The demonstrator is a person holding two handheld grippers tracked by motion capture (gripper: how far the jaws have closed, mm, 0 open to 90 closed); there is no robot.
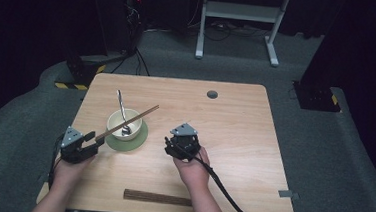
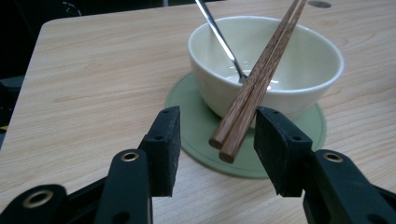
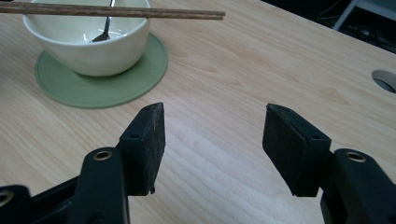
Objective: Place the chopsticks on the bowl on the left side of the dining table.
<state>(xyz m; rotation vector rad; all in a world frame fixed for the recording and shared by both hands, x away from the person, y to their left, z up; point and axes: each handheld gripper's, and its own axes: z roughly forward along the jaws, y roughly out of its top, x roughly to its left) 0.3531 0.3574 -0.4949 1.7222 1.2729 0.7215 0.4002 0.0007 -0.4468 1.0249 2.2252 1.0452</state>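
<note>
A dim room with grey carpet and a white desk frame at the back surrounded the pale wooden table [image 1: 234, 139], whose smooth grain ran lengthwise and which had a round cable hole near its far edge. On it a cream ceramic bowl [image 1: 123, 123] sat on a flat, round green coaster [image 1: 138, 141], with a thin metal spoon [image 1: 121, 106] leaning inside. A pair of dark brown wooden chopsticks [image 2: 252, 84], square-cut at the near ends and tapering away, lay across the bowl's rim, the near ends sticking out past it on the left gripper's side. Another brown bundle of sticks [image 1: 157, 197] lay near the table's front edge.

The left gripper [image 2: 215, 135] had the chopsticks' near ends between its black pads, but the jaws stood apart with a gap visible on both sides, so nothing was clamped. The right gripper [image 3: 212, 135] was well clear of the bowl, its jaws apart over bare table with nothing between them.

The step in hand looked like settling the chopsticks on the bowl. To do it well, the left gripper should probably draw straight back along the sticks' line without brushing them, since the smooth glazed rim gives little hold and the pair could roll or slide off.
</note>
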